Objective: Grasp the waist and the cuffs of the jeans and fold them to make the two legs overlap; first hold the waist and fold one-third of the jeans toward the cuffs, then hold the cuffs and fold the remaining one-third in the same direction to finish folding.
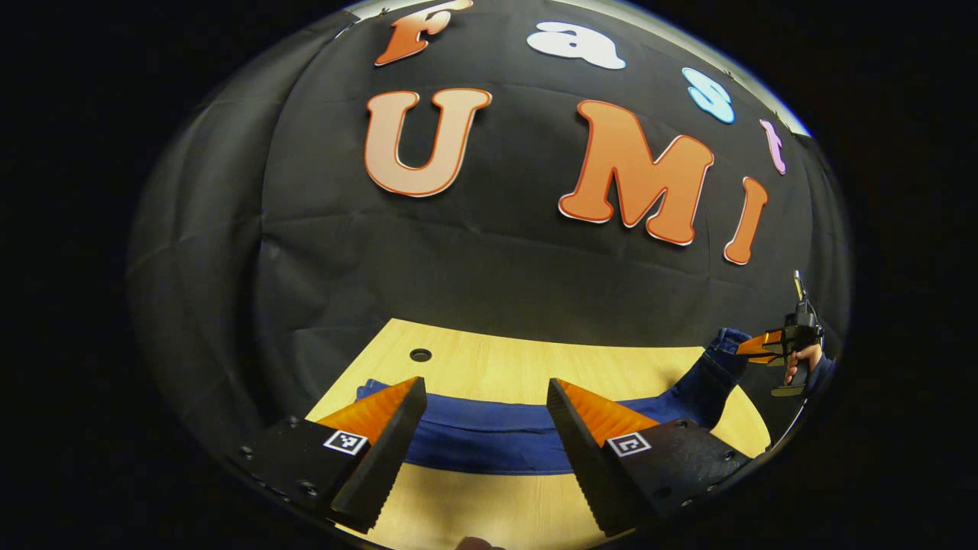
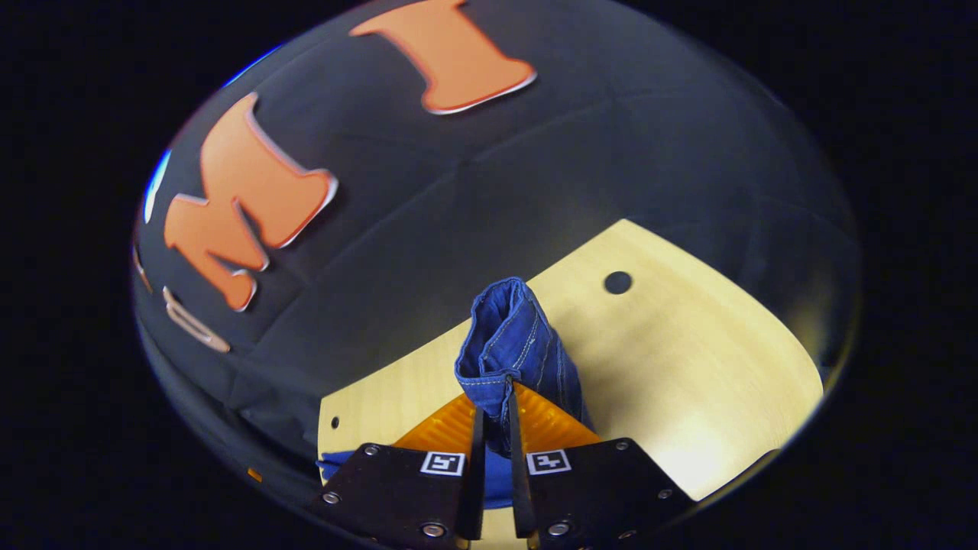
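Blue jeans (image 1: pixel 489 431) lie in a long band across the light wooden table (image 1: pixel 497 367) in the left gripper view. My left gripper (image 1: pixel 486 391) hovers just above them, open, its two fingers wide apart with the cloth showing between. Far right in that view, my right gripper (image 1: pixel 752 347), held by a hand, lifts one end of the jeans off the table. In the right gripper view that gripper (image 2: pixel 493 386) is shut on a bunched, hemmed end of the jeans (image 2: pixel 508 340), which stands up above its fingertips.
The table has a round hole (image 1: pixel 420 354) near its back left corner, and another hole (image 2: pixel 617 282) shows in the right gripper view. The booth's black cloth wall stands close behind the table. A wide stretch of bare wood (image 2: pixel 688 367) lies right of the raised cloth.
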{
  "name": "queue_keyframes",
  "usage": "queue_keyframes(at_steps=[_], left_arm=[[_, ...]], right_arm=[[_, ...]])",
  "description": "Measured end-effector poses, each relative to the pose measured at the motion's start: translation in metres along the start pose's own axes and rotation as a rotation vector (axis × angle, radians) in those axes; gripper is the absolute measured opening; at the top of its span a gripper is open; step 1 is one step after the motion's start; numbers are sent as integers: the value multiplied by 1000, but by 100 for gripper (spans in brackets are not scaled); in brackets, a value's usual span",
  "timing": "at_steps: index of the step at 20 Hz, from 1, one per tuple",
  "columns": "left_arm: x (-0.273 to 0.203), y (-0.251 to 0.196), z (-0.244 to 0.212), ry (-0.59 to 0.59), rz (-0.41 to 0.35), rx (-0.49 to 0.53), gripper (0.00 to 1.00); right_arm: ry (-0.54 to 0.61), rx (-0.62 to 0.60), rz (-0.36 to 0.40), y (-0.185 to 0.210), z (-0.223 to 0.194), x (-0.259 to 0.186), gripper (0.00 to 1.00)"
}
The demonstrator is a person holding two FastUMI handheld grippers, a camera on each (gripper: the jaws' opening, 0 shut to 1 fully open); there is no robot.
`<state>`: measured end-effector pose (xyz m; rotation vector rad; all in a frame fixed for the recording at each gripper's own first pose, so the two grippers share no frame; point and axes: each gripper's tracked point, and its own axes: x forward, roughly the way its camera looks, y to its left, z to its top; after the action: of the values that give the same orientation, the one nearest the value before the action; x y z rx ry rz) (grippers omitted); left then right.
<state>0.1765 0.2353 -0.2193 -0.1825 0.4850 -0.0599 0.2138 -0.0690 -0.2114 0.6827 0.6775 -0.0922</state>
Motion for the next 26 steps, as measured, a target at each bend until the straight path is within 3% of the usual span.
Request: queue_keyframes(at_steps=[6,16,18,20,21,26], left_arm=[[-4,64,-5,3,56,-55,98],[18,134,-44,125,104,-192,98],[32,138,-60,174,99,-261,98],[40,151,-77,230,92,-362,98],[45,156,-85,259,91,-423,98],[61,178,-133,440,118,-764,98]], right_arm=[[108,-126,73,111,-78,42,16],[252,-211,45,136,-182,55,16],[274,-170,121,163,-193,48,35],[269,-159,148,174,-194,41,51],[253,-172,152,174,-190,36,70],[113,-245,159,175,-142,-2,90]])
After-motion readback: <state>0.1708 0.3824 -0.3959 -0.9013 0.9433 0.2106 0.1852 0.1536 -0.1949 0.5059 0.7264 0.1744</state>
